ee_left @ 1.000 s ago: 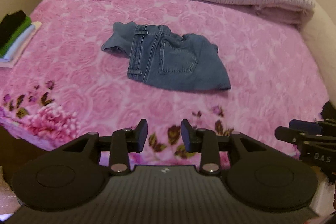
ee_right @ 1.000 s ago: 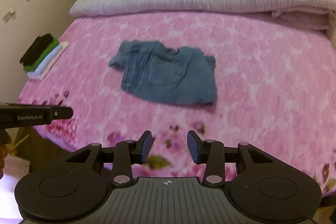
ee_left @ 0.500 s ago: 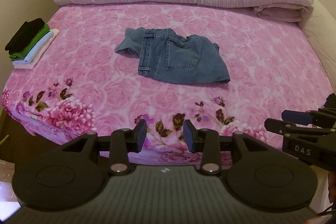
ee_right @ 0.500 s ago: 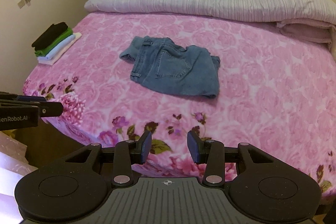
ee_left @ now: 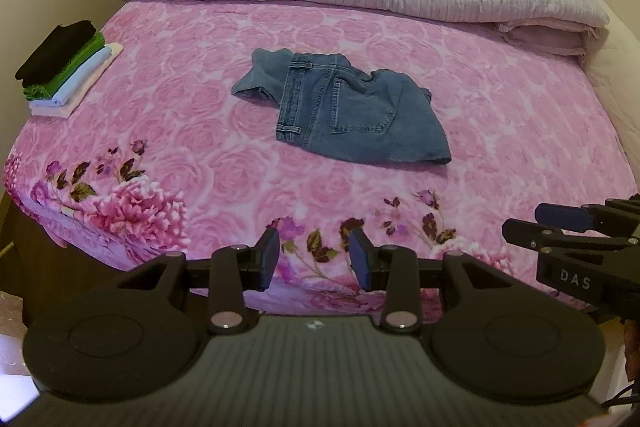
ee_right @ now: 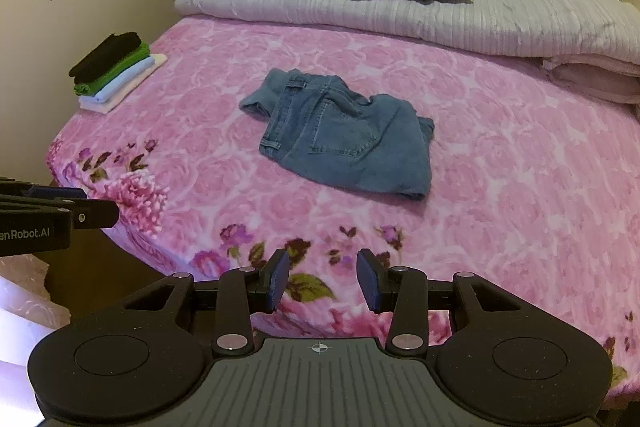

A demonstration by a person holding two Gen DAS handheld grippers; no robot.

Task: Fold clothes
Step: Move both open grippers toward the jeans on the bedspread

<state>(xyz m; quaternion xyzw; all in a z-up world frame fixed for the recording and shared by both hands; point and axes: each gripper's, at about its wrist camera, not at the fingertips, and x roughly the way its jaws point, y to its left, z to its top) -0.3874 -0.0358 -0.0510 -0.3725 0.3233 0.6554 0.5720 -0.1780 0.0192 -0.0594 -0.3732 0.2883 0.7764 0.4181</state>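
Two wrist cameras look down across the foot of a bed [ee_left: 168, 131].

Each faces forward over its own gripper toward the headboard, standing back from the near edge; both frame the jeans [ee_left: 344, 115] [ee_right: 344, 135] at mid-bed, the folded stack [ee_left: 64, 67] [ee_right: 114, 71] at left, and each other's gripper at the margin.

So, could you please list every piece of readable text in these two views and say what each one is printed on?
"DAS": on the side of the right gripper, seen from the left wrist view.
"enRobot.AI": on the side of the left gripper, seen from the right wrist view; its start is cut off by the frame edge.
No other readable text shows.
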